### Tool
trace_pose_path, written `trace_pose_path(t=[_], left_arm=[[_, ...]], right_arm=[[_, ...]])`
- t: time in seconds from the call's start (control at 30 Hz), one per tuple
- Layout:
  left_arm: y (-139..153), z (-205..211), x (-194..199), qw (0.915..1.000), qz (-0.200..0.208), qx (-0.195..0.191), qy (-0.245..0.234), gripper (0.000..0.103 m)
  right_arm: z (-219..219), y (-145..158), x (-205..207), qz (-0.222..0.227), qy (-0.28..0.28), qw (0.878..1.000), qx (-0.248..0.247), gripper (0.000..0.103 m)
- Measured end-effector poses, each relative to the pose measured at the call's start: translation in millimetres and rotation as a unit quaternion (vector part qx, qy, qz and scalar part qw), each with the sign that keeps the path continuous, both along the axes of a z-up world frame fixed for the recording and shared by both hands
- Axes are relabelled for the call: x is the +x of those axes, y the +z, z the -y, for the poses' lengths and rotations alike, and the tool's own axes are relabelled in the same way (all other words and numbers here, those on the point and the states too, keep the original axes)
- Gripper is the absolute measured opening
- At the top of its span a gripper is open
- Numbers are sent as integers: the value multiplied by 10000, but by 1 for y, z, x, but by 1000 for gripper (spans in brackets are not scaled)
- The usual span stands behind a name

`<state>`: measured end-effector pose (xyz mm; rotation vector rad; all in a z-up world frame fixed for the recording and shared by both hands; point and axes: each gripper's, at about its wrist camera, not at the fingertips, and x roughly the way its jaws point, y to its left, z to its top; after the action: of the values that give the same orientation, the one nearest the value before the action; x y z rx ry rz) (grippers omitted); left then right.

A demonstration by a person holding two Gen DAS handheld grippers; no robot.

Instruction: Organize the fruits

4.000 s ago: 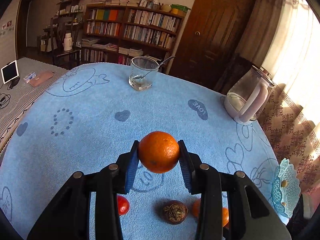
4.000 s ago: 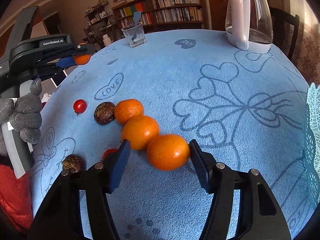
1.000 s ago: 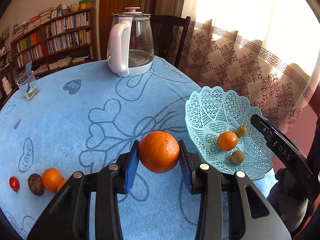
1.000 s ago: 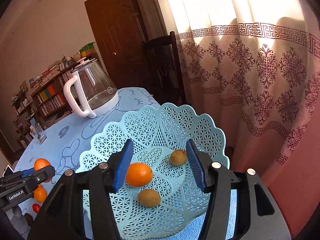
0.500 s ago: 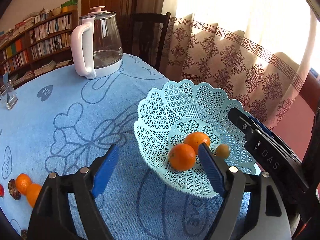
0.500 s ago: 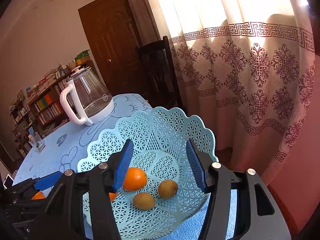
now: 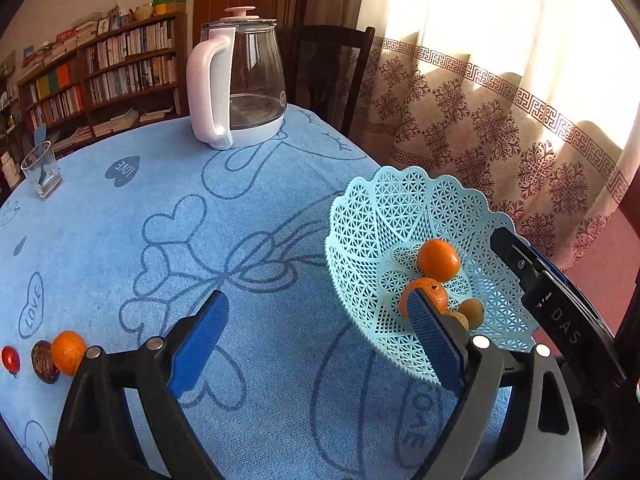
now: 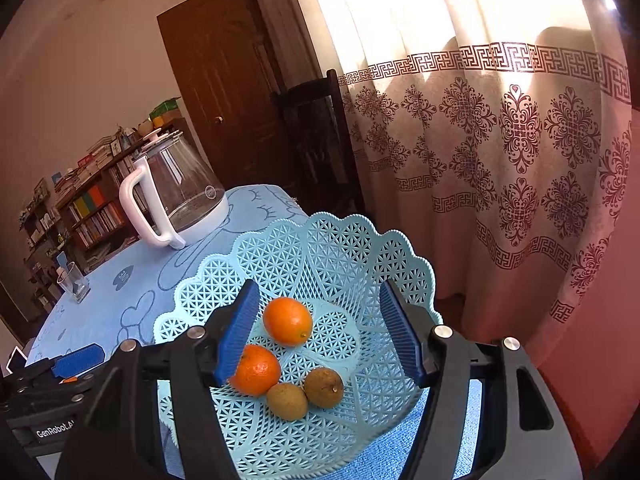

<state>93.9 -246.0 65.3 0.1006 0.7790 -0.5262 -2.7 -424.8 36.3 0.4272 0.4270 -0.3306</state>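
A light blue lattice basket stands at the table's right edge; it also shows in the left wrist view. It holds two oranges and two small brown fruits. My right gripper is open and empty, just above the basket. My left gripper is open and empty over the blue cloth, left of the basket. An orange, a dark fruit and a small red fruit lie on the cloth at the far left.
A glass kettle with a white handle stands at the back of the table. A drinking glass stands at the back left. A dark chair and a patterned curtain are behind the table's right side.
My left gripper opened and let its orange go into the basket, then drew back to the left. My right gripper stayed open over the basket. The basket now holds two oranges.
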Motion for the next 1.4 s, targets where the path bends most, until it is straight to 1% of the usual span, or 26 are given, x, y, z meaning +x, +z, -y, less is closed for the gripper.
trace_pose_path(t=[0.13,0.3,0.6,0.63,0.67,0.73,1.0,1.1,1.23,1.4], left_arm=[[4,-2,-4,9998,159,90,48,90],[9,-8,-7,9996,224,89,131,91],[11,-22,-12,9986,374,189,321,91],[11,-24,-12,9986,370,193,337,91],[11,-25,-12,9985,363,196,355,91],[11,-29,-12,9984,350,194,396,91],[11,-44,-15,9974,371,196,577,91],[12,-49,-18,9962,479,273,674,91],[15,-60,-21,9941,605,365,821,91],[20,-86,-23,9921,617,258,1063,91]], right_arm=[[-5,2,0,34,43,9999,-133,64],[-13,5,0,50,116,9994,-330,65],[-21,7,1,43,214,9984,-524,66],[-22,7,1,42,219,9983,-537,67],[-22,7,1,44,224,9982,-550,70],[-24,8,0,61,238,9980,-576,73],[-28,9,1,83,316,9972,-677,73],[-28,9,0,102,336,9971,-680,77],[-30,11,-2,155,364,9968,-696,77],[-36,14,-5,206,475,9960,-722,77]])
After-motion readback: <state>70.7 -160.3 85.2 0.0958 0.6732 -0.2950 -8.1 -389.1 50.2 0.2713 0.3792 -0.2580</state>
